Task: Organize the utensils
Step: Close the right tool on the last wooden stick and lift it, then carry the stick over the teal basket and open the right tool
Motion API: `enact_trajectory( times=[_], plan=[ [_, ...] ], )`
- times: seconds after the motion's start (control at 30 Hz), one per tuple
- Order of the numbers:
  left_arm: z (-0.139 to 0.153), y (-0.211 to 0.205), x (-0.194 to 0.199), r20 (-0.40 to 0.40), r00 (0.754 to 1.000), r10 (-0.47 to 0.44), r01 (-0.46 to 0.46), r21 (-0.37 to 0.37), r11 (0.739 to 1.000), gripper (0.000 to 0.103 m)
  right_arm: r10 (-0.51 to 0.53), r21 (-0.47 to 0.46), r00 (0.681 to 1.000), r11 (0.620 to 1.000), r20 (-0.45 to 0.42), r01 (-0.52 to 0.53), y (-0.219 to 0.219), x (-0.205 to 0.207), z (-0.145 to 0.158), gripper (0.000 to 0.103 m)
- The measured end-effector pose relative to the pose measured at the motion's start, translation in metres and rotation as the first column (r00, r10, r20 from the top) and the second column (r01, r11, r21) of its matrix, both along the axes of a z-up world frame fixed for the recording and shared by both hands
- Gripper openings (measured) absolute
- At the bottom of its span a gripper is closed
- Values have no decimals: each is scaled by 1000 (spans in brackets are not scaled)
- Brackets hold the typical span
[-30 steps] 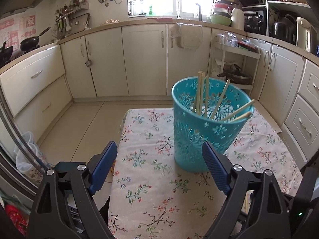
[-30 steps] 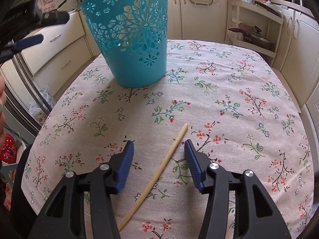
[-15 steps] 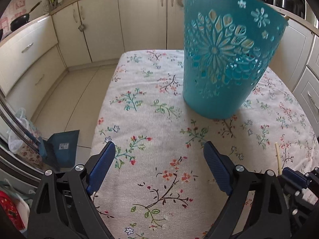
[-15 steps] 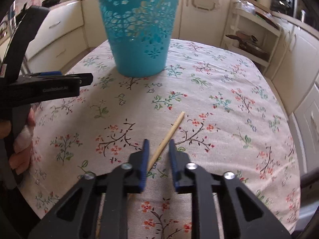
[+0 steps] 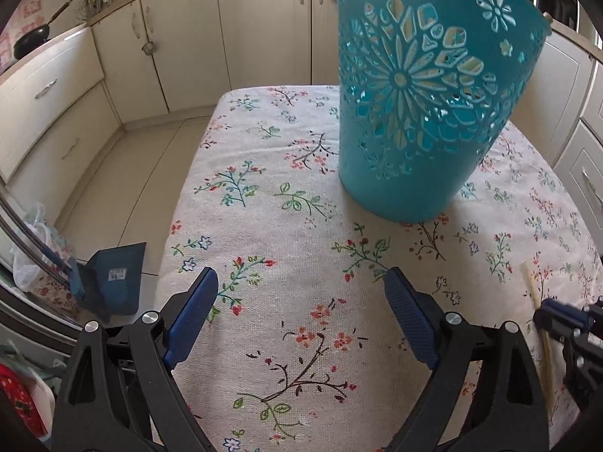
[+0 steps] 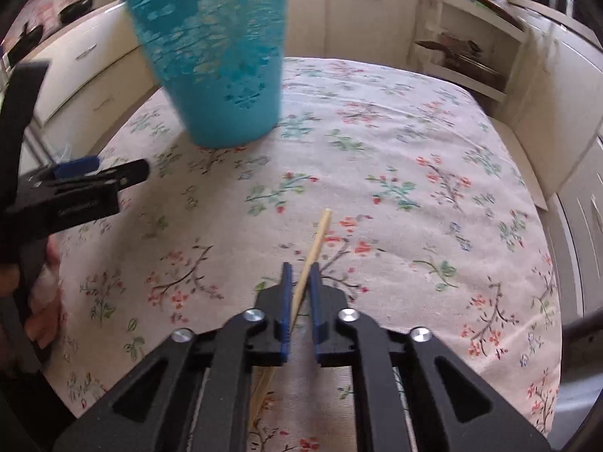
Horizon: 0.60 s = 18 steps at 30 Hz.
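Your right hand-held gripper (image 6: 300, 275) clamped on lone chopstick (image 6: 316, 241), low over table (image 6: 414, 196). Your left hand-held gripper (image 5: 300, 293) gapes empty near teal basket (image 5: 422, 113). Pickup looks done; carry and drop into basket left.

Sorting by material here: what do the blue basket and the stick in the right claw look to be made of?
Basket: likely moulded plastic, smooth teal, with cut-out flower holes. Stick in the right claw: probably bamboo or wood, pale tan, matte, squared end.
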<state>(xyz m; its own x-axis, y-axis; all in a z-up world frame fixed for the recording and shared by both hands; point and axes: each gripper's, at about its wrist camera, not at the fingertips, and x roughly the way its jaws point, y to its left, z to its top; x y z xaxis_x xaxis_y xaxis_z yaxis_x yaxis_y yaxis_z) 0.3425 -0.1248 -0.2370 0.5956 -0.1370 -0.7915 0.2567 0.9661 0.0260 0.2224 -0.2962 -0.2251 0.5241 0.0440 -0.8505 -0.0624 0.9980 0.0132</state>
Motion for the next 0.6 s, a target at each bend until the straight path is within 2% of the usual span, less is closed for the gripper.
enact_trajectory(
  times=[0.1, 0.2, 0.37, 0.47, 0.6],
  plan=[
    [0, 2, 0, -2, 1000, 7, -7, -7, 1000, 86, 62, -37, 998, 997, -33, -63, 8, -4, 3, 7],
    [-1, 2, 1, -5, 1000, 8, -8, -2, 1000, 86, 21, -28, 1000, 999, -19, -22, 3, -5, 2, 12],
    [-2, 0, -1, -4, 1000, 7, -7, 9, 1000, 87, -36, -23, 999, 999, 25, 36, 5, -11, 0, 12],
    [-3, -1, -1, -7, 1000, 8, -7, 12, 1000, 87, -23, -31, 1000, 999, 20, 23, 8, -9, 0, 6],
    [-3, -1, -1, -9, 1000, 8, -8, 13, 1000, 88, -12, -49, 1000, 999, 5, 12, 8, -5, 1, 8]
  ],
)
